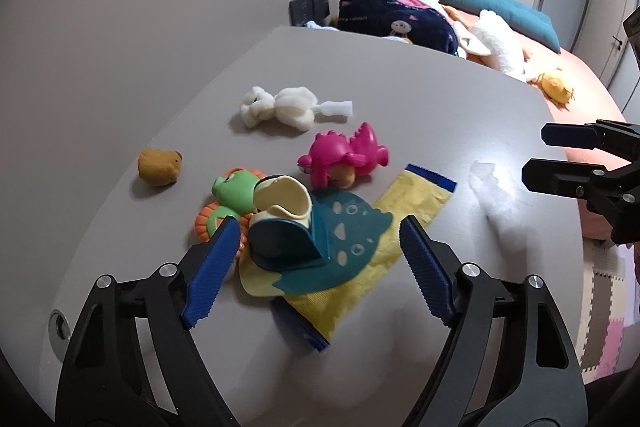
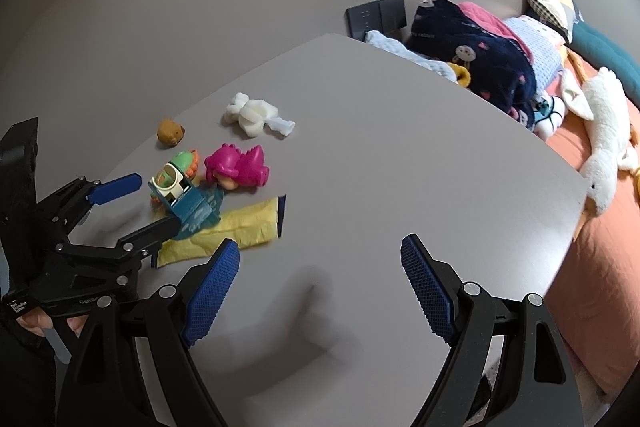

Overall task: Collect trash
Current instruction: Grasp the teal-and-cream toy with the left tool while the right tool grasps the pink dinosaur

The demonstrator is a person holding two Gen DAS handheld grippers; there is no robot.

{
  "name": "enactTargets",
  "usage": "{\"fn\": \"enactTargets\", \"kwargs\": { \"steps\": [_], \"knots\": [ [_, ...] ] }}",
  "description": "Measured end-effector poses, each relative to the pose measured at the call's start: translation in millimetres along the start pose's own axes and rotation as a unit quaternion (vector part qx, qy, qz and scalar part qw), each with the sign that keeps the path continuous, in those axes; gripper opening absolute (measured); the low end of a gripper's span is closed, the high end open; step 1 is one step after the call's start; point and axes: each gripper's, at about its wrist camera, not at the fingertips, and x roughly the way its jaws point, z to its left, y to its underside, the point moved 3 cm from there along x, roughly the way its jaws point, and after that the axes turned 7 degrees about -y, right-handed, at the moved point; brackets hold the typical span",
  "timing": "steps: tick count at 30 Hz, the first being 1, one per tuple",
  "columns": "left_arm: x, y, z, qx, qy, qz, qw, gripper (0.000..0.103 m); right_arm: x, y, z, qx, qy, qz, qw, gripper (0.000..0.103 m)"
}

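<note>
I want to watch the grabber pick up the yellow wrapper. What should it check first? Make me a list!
1. Left gripper jaws apart: ok.
2. Nothing gripped by it yet: ok.
3. Yellow wrapper free to lift: not ok, the teal toy lies on it.
4. Right gripper open and empty above bare table: ok.
5. Pink toy clear of the wrapper: cannot tell.

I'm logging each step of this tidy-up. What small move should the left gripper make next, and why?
Probably ease the left gripper down over the teal toy. Its fingers stand open on either side of the toy without touching it, and the toy sits on the yellow wrapper, the likeliest trash here.
</note>
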Motion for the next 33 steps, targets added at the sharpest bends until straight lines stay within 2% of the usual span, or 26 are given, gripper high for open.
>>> {"fn": "enactTargets", "kwargs": {
  "steps": [6,10,13,19,25,33],
  "knots": [
    [15.8,-1.7,9.2,-0.014,0.008,0.009,0.9998,0.07,17.9,-7.5,3.5,-0.002,-0.005,0.01,1.0,0.083],
    [26.8,-2.9,14.3,-0.022,0.013,0.02,0.9995,0.057,29.3,-13.5,6.7,-0.005,-0.01,0.015,1.0,0.083],
    [35.9,-3.1,18.1,-0.031,0.016,0.029,0.999,0.052,39.5,-19.5,10.8,-0.009,-0.014,0.019,1.0,0.083],
    [50.1,-1.3,24.0,-0.043,0.021,0.039,0.9981,0.049,60.9,-31.0,19.4,-0.02,-0.019,0.031,0.999,0.083],
    [54.6,-1.7,32.1,-0.055,0.018,0.029,0.9979,0.048,82.5,-40.6,27.0,-0.031,-0.022,0.04,0.998,0.083],
    [37.8,9.1,48.0,-0.073,0.036,0.008,0.9966,0.048,104.5,-51.3,41.3,-0.059,-0.03,0.048,0.997,0.083]
  ]
}}
